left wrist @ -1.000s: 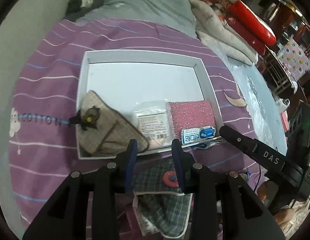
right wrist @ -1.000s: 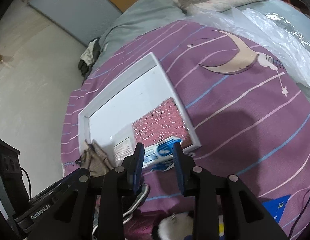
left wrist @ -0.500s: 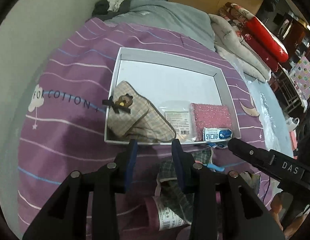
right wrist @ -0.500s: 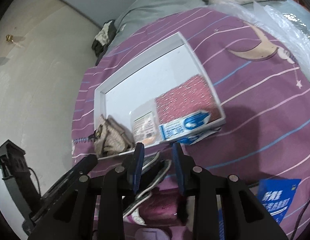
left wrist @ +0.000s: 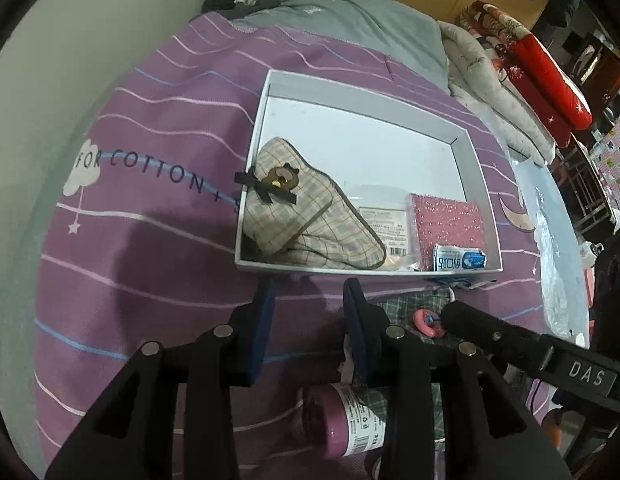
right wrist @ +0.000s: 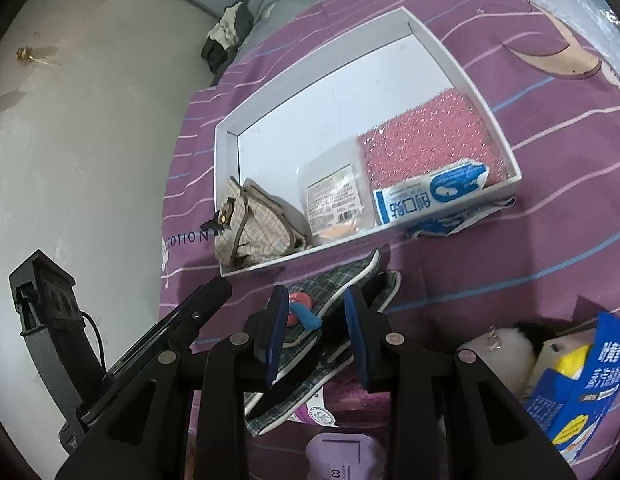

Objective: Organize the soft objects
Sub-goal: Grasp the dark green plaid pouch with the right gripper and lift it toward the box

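Our left gripper and right gripper both have jaws spread, pinching nothing; green plaid slippers lie on the bed under them, just outside the white box holding the beige pair

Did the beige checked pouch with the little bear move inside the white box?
No. The beige checked pouch sits in the same near-left corner of the white box as before; only the camera view shifted.
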